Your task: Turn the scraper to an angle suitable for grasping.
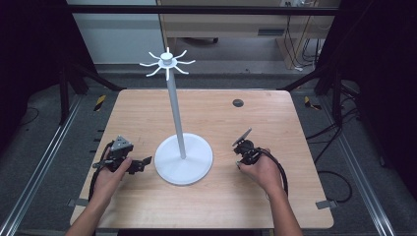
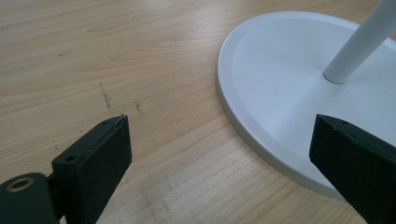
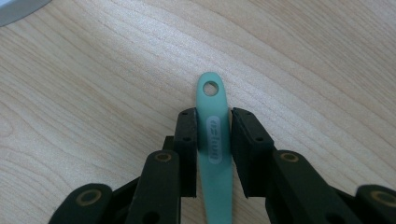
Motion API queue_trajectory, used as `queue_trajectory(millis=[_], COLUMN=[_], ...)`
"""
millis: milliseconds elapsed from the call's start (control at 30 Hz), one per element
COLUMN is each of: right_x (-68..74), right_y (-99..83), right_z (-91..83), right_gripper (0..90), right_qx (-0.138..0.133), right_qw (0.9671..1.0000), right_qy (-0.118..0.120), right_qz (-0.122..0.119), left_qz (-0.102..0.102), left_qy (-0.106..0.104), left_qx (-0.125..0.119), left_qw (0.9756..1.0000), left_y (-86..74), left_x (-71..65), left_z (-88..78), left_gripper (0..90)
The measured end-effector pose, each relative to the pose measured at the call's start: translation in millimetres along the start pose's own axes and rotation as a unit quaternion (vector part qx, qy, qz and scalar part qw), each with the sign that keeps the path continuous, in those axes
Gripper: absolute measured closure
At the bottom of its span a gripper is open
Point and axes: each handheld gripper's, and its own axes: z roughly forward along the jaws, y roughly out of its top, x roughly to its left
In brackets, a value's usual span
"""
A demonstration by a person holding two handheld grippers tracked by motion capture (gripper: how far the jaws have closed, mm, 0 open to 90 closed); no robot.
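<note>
A white stand with a round base [image 1: 183, 160], a tall pole [image 1: 174, 108] and a ring of hooks [image 1: 167, 61] on top rises from the middle of the wooden table [image 1: 142, 113]. My left gripper [image 1: 142, 162] lies just left of the base, open, with bare wood and the base rim [image 2: 261, 116] between its jaws [image 2: 219, 144]. My right gripper [image 1: 245, 150] is right of the base, pointing down at the table. In the right gripper view it [image 3: 214, 135] is shut on a slim green utensil handle [image 3: 211, 100] with a hole at its end.
A dark round grommet [image 1: 238, 103] sits in the table's far right part. Black frame legs and cables stand on the floor around the table. A sliver of the stand's base [image 3: 18, 7] lies at the top left of the right gripper view.
</note>
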Motion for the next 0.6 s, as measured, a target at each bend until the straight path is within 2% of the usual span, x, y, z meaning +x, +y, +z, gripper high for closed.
queue_trajectory(millis=[233,433,533,600], right_x=[-1.5,-8.7,-12.0,-14.0], right_y=[-1.7,-9.9,-15.2,-18.8], right_z=[-2.8,-25.7,-40.4,-50.0], right_gripper=[74.0,74.3,74.3,74.3], right_qx=[-0.006,-0.059,-0.091,-0.117], right_qw=[1.0000,0.9981,0.9954,0.9924], right_qy=[-0.003,-0.006,-0.008,-0.008], right_qz=[0.000,0.019,0.029,0.037], left_qz=[0.000,0.000,0.001,0.000], left_qy=[0.001,0.001,0.002,0.002], left_qx=[0.000,0.001,0.003,0.001], left_qw=[1.0000,1.0000,1.0000,1.0000], left_y=[0.0,-0.1,0.0,-0.3], left_x=[0.3,0.3,-0.4,-0.1], left_z=[0.0,0.1,-0.1,-0.2], left_gripper=[5.4,5.4,5.4,5.4])
